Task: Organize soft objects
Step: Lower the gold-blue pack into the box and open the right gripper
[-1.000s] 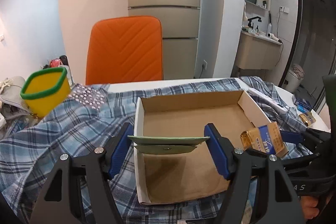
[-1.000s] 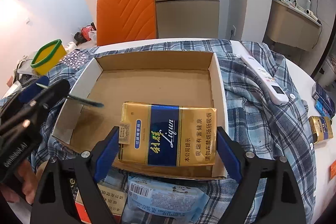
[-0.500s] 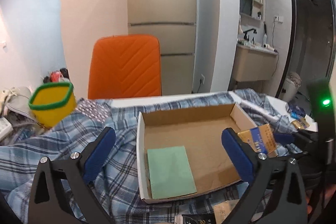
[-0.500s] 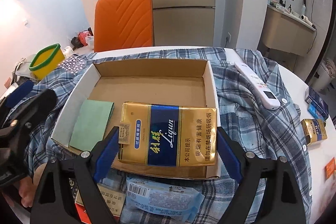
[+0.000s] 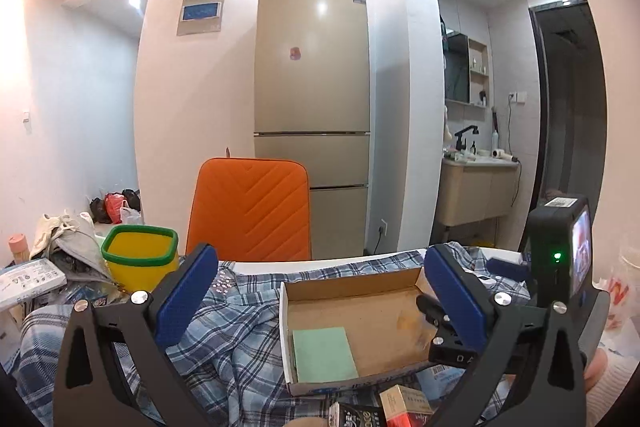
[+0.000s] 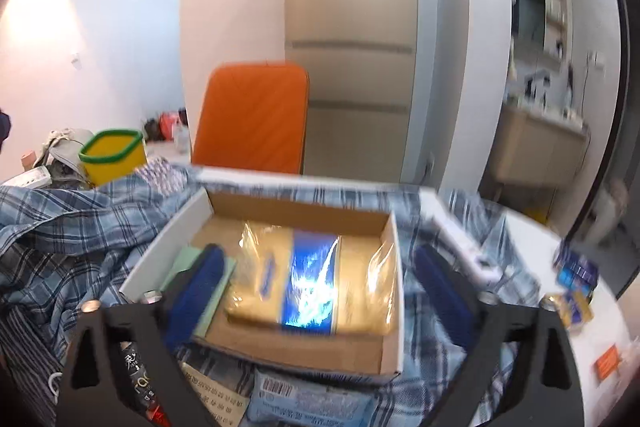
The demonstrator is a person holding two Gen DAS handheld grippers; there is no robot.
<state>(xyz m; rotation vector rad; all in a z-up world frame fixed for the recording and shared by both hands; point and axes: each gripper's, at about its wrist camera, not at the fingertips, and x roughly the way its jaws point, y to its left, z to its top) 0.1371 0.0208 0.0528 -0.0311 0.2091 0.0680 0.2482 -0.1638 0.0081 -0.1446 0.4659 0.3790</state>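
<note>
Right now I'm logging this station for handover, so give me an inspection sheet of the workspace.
Surface: white table, mostly under a blue plaid shirt.
Job's things: cardboard box holds a green pad at left and a gold-blue carton beside it.
Clutter: yellow cup, white remote, small packs, wipes packet.
Grippers: left tool open, empty; right tool open above the carton.
Cables: nothing seen on the table.
Surroundings: orange chair, fridge, vanity.
</note>
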